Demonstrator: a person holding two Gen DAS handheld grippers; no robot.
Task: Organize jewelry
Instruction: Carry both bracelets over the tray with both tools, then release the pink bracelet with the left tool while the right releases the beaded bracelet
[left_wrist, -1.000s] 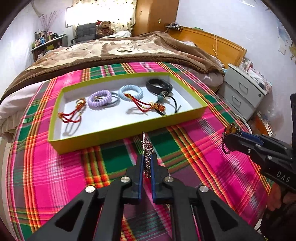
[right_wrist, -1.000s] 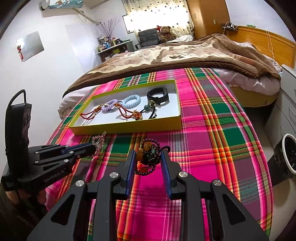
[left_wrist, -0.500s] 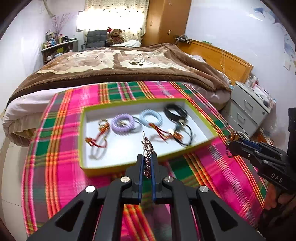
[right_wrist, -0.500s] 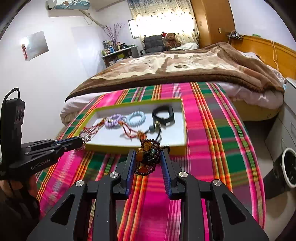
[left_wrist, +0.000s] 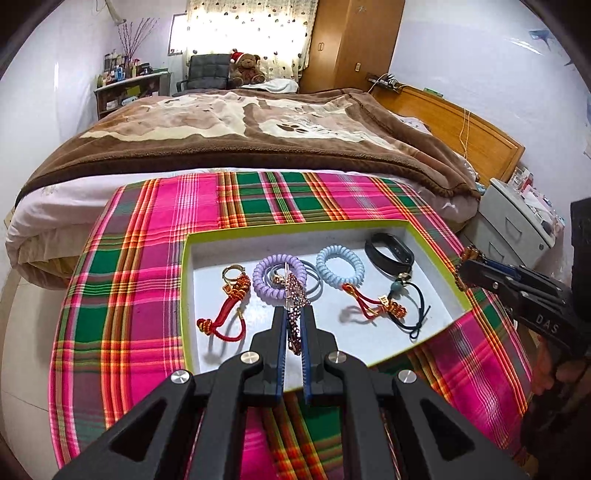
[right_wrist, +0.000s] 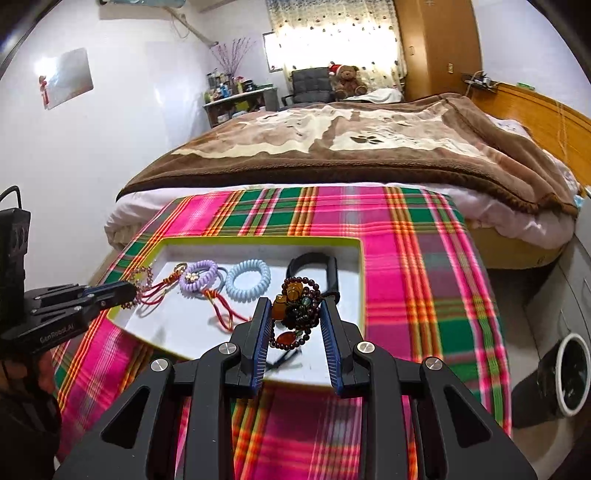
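Note:
A shallow yellow-rimmed tray (left_wrist: 186, 295) (right_wrist: 361, 280) with a white floor lies on a plaid cloth on the bed. It holds a purple coil tie (left_wrist: 277, 278), a blue coil tie (left_wrist: 340, 269), a black band (left_wrist: 388, 253), red cord charms (left_wrist: 229, 314) and a black elastic (left_wrist: 417, 306). My left gripper (left_wrist: 293, 314) is shut on a sparkly beaded bracelet (left_wrist: 293, 295), above the tray's near half. My right gripper (right_wrist: 297, 306) is shut on a dark bead bracelet with amber beads (right_wrist: 297, 310), above the tray's right part.
The plaid cloth (left_wrist: 129, 295) covers the bed's near end; a brown blanket (left_wrist: 240, 133) lies beyond. A grey nightstand (left_wrist: 517, 225) stands at the right of the bed, and a round white-rimmed bin (right_wrist: 570, 373) is on the floor.
Both grippers moved forward from over the cloth to above the tray, each still holding its bracelet. The tray looks nearer in both views.

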